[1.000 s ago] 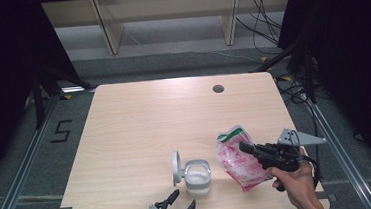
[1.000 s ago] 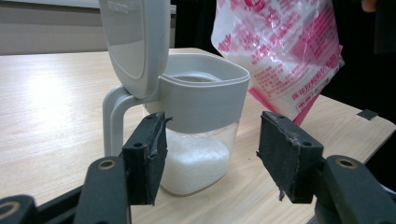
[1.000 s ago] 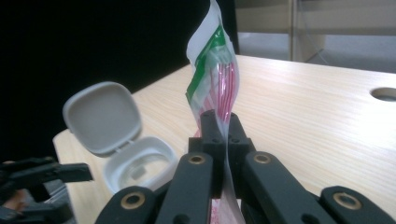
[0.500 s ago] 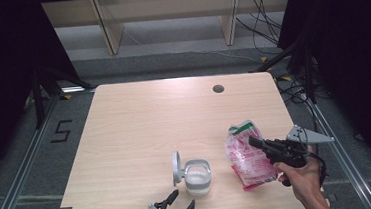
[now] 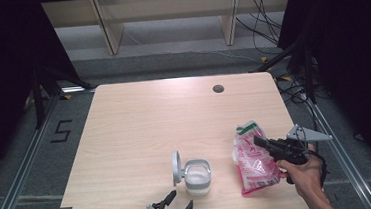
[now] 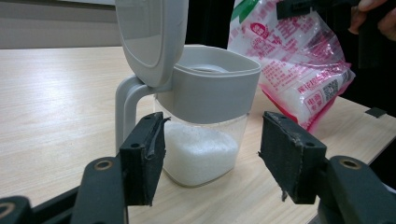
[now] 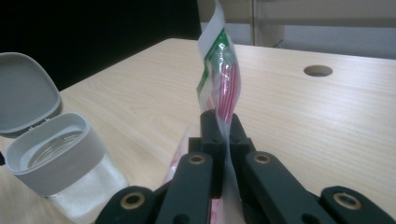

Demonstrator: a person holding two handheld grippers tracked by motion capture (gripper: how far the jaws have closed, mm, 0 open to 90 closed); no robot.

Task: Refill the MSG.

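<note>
A clear jar (image 5: pixel 197 176) with a grey collar and white powder inside stands near the table's front edge, and its hinged lid (image 5: pixel 177 166) is flipped up on the left. My left gripper (image 5: pixel 179 201) sits just in front of it, open. In the left gripper view the jar (image 6: pixel 205 116) stands a little beyond the gripper (image 6: pixel 212 158), untouched by its spread jaws. A pink and white plastic bag (image 5: pixel 250 159) hangs to the jar's right. My right gripper (image 5: pixel 257 140) is shut on its upper part. In the right gripper view that gripper (image 7: pixel 223 121) pinches the bag's top edge (image 7: pixel 219 70), with the jar (image 7: pixel 60 154) at the left.
A round cable hole (image 5: pixel 218 88) lies at the table's back right. The wooden table (image 5: pixel 140 133) has bare surface across its left and far parts. Its front edge runs just under my left gripper. Cables and a stand crowd the floor right of the table.
My right gripper has carried the bag a little to the right and lower, away from the jar. The left gripper and the jar have stayed where they were.
</note>
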